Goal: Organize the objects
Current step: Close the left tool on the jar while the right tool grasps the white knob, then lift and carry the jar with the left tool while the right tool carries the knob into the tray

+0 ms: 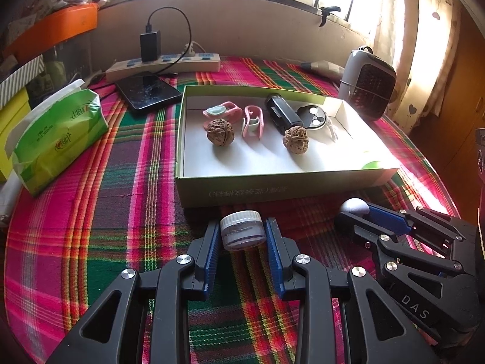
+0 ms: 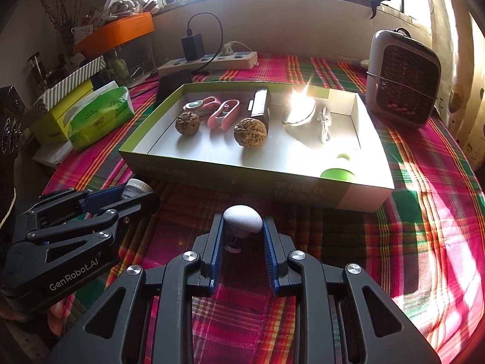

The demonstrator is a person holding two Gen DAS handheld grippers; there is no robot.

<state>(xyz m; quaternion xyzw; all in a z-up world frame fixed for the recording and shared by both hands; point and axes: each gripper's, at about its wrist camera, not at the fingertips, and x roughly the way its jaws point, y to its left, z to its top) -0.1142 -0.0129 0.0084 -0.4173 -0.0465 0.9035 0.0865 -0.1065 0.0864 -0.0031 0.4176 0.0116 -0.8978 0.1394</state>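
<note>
A small clear jar with a white ribbed lid (image 1: 241,233) stands on the plaid cloth just in front of the open cardboard box (image 1: 272,182). My left gripper (image 1: 242,224) is shut on the jar, both blue pads against its sides. To its right, my right gripper (image 2: 243,221) is shut on a white mushroom-shaped knob (image 2: 242,212), whose thin stem and small foot show below the cap. The box (image 2: 212,176) holds two walnuts (image 1: 220,132) (image 1: 295,139), pink clips (image 1: 253,121), a black device (image 1: 282,112), a round disc and a white cable.
A green tissue pack (image 1: 57,139) lies at the left. A phone (image 1: 148,89) and a power strip with a charger (image 1: 163,63) sit behind the box. A small fan heater (image 1: 368,86) stands at the back right. Boxes and an orange tray are stacked at the far left.
</note>
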